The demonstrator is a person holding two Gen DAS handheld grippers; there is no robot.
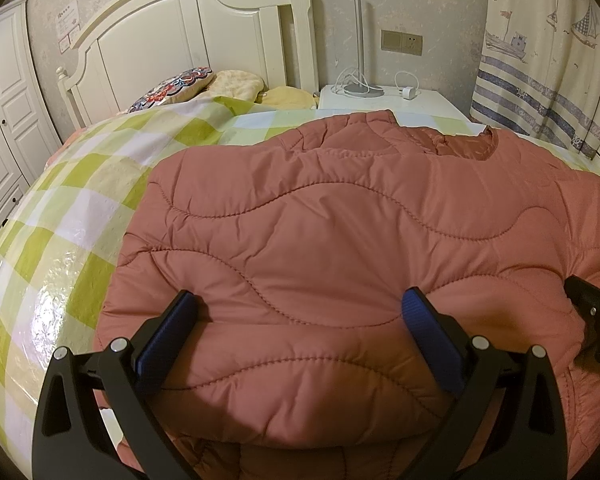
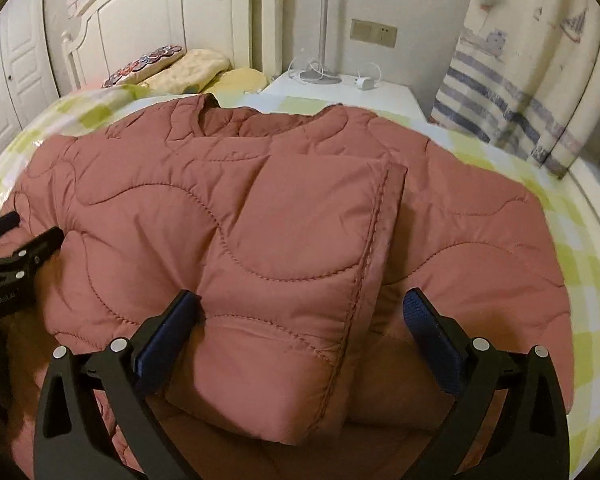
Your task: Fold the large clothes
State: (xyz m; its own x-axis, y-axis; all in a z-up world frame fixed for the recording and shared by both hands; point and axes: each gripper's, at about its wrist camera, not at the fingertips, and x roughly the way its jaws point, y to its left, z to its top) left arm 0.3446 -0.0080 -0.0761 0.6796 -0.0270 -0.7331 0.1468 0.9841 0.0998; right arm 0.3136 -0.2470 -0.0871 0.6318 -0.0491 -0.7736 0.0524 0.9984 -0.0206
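1. A pink quilted jacket is lying spread across the bed, its collar pointing away toward the headboard and its hem nearest the person.
2. The left hand-held gripper is hovering over the hem with its jaws standing wide, holding nothing.
3. The right hand-held gripper is likewise gaping wide and empty, straddling a sleeve already folded over the body.
4. The jacket's long axis is running straight ahead of both grippers, hem to collar.
5. Both are sitting equally near the hem, so the next fold is probably lifting the hem forward toward the collar.
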